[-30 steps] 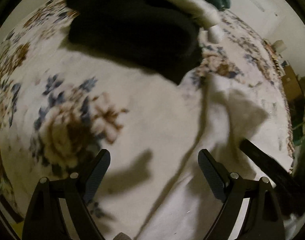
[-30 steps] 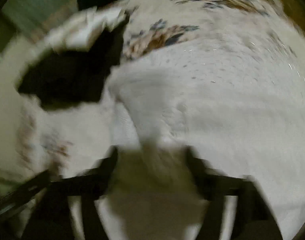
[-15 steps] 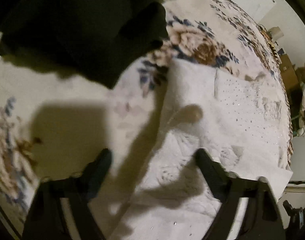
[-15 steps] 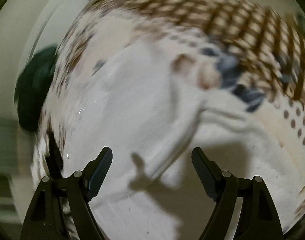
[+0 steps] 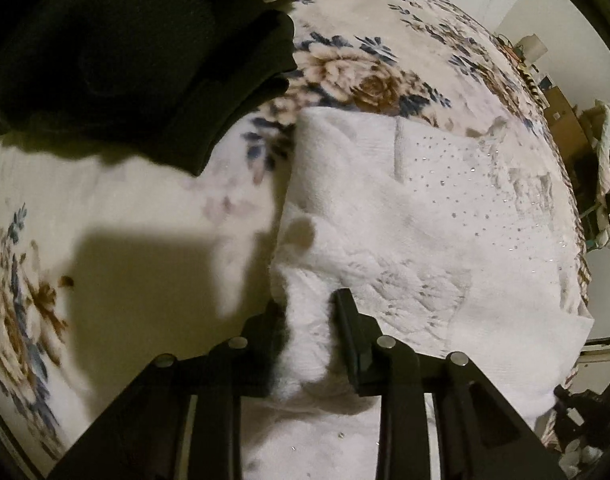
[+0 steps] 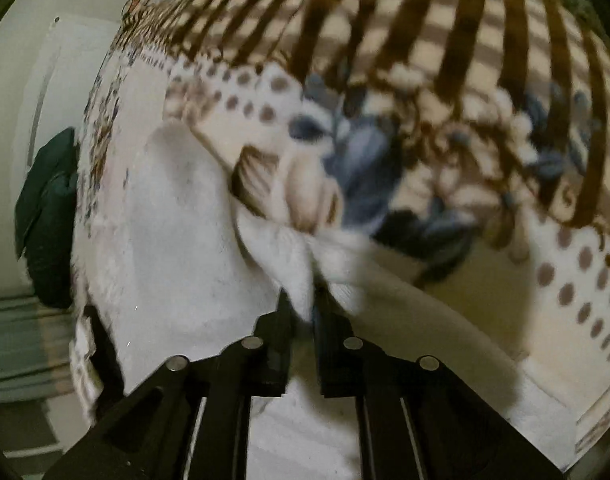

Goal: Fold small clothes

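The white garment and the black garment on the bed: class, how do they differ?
The white garment is pale, with small sparkling dots; the black garment is plain and dark. The white one is pinched by the left gripper and right gripper; the black one lies untouched. Both rest on the floral blanket.

Two matte black hand-held grippers

The left gripper point(image 5: 307, 312) and right gripper point(image 6: 301, 304) look alike: flat angular black arms with slotted cut-outs, four round silver pivot screws across each linkage, and slim black jaws with finely ribbed inner pads; no hand or sleeve shows.
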Available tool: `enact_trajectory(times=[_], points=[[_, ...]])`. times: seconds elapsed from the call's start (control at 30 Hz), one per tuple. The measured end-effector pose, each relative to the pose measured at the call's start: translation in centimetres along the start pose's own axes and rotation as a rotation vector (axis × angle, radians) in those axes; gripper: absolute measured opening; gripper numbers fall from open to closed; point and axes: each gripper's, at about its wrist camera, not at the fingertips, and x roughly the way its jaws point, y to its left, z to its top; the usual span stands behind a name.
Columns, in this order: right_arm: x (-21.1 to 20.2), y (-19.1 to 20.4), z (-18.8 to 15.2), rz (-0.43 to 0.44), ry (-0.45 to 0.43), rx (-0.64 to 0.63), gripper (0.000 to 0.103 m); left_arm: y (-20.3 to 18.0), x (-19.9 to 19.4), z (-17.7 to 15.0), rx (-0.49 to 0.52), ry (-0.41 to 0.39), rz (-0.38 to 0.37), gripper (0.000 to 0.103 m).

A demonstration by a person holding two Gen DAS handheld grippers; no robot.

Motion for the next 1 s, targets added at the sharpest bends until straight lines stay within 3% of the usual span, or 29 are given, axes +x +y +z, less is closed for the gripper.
enact_trajectory(times=[0.07, 0.13, 0.17, 0.2, 0.23, 0.37, 0.47, 0.63, 0.73, 0.93, 0.97, 1.0], points=[[-1.3, 0.3, 0.0, 0.009, -0.01, -0.045, 0.027, -0.1, -0.8, -0.1, -0.017, -0.003, -0.024, 0.028], [-2.6, 1.3, 0.2, 0.02, -0.038, -0.092, 0.044, 0.0, -1.8, -0.8, -0.012, -0.004, -0.03, 0.045], [-2.9, 2.2, 0.4, 0.025, -0.04, -0.106, 0.056, 0.1, -2.2, -1.2, -0.007, 0.001, -0.027, 0.065], [-3.4, 2.9, 0.5, 0.034, -0.036, -0.119, 0.059, 0.4, -2.7, -1.9, 0.0, 0.009, -0.017, 0.079], [-3.9, 3.2, 0.4, 0.045, -0.027, -0.134, 0.063, 0.7, -3.2, -2.7, 0.004, 0.019, -0.016, 0.081], [-6.7, 2.4, -1.6, -0.011, 0.016, -0.239, 0.082, 2.7, -5.7, -7.1, 0.0, 0.061, -0.026, 0.082], [-7.7, 1.2, -4.1, -0.105, 0.029, -0.309, 0.086, 4.2, -6.8, -11.8, 0.006, 0.13, -0.008, 0.082], [-9.8, -6.3, -7.0, -0.227, 0.068, -0.265, 0.086, 6.0, -6.2, -19.2, -0.014, 0.239, 0.021, 0.082], [-10.0, -10.2, -7.9, -0.234, 0.095, -0.229, 0.086, 6.5, -5.2, -22.5, -0.038, 0.249, 0.033, 0.082], [-6.6, -15.7, -10.4, -0.163, 0.298, -0.216, 0.085, 7.3, -2.8, -26.2, -0.124, 0.257, 0.018, 0.082], [-6.1, -16.1, -10.7, -0.158, 0.311, -0.222, 0.08, 7.2, -2.8, -26.6, -0.128, 0.236, 0.008, 0.076], [-6.0, -16.4, -11.0, -0.15, 0.303, -0.24, 0.072, 7.1, -3.0, -26.9, -0.123, 0.212, 0.0, 0.043]])
